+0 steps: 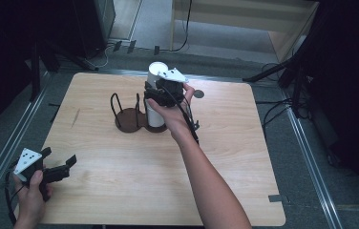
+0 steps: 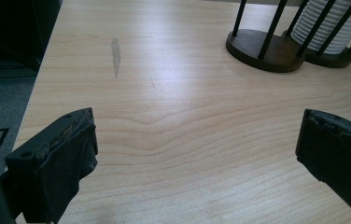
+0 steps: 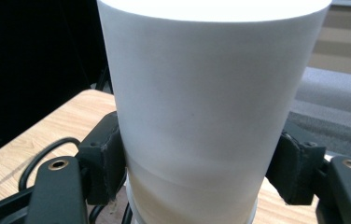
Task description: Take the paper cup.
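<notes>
A white paper cup [image 1: 156, 71] is sitting on top of a stack of white cups [image 1: 155, 114], near the far middle of the wooden table [image 1: 120, 191]. The stack is standing in a dark cup holder [image 1: 131, 118] with thin black bars. The holder has two round parts, and the stack is standing in the right one. The left one has nothing in it.

The right gripper [image 1: 161, 93] is squeezing the white paper cup, one jaw pressing on each side of it. The right hand [image 1: 173, 112] is reaching out over the table.

The left gripper [image 1: 59, 171] is waiting at the near left corner, far from the cups. Its jaws are spreading wide apart and holding nothing.
</notes>
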`<state>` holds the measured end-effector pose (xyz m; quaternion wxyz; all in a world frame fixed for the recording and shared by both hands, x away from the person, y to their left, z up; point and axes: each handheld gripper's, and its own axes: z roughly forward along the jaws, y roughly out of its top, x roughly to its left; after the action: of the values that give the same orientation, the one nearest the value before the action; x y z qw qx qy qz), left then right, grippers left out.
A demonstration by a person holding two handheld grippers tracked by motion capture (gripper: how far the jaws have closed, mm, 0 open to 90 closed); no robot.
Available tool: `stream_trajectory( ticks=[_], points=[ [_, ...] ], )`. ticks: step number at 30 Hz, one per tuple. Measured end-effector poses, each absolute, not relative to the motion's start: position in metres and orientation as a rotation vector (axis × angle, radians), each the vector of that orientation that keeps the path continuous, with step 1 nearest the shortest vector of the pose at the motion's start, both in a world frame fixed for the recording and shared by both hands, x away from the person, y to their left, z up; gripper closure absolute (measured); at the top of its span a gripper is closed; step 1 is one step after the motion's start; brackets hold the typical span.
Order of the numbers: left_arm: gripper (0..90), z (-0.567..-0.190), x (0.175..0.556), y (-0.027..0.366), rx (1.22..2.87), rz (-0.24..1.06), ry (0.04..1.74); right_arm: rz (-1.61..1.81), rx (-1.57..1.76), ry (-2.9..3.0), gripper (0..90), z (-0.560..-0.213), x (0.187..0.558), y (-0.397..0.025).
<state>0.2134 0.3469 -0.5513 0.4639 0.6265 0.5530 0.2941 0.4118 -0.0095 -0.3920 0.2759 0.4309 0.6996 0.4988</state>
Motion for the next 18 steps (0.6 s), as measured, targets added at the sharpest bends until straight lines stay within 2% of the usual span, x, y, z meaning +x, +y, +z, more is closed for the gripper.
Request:
stream_trajectory(
  ticks=[18],
  points=[
    [0.0, -0.551, 0.213, 0.347, 1.543, 0.727, 1.357, 1.366, 1.13, 1.806, 29.6, -0.357, 0.396, -0.039]
  ],
)
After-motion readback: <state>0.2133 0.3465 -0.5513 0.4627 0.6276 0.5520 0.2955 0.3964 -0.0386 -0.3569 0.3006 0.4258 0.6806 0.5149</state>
